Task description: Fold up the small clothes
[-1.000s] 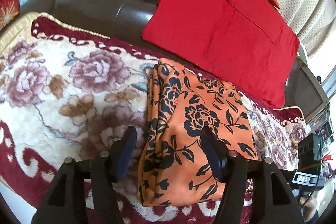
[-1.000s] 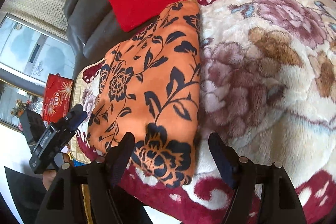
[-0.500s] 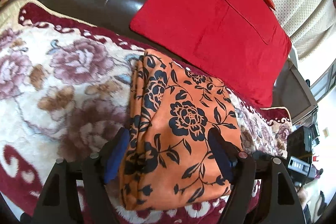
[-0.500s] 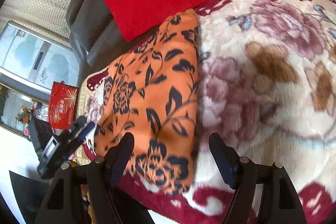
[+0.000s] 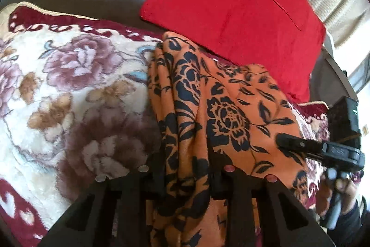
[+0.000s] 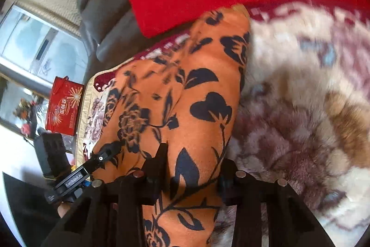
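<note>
Two claws, left claw point(image 5: 185, 168) and right claw point(image 6: 192, 168), each clenched on orange floral garment point(image 5: 222, 112) atop floral blanket point(image 5: 69, 89).

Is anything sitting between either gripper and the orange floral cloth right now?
Nothing visible. The orange floral cloth already runs between the fingers of the left gripper and the right gripper, lying on the floral blanket.

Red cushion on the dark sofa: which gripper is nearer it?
Neither clearly: left gripper and right gripper both clamp the orange floral cloth's near edge, with the red cushion beyond its far edge.
</note>
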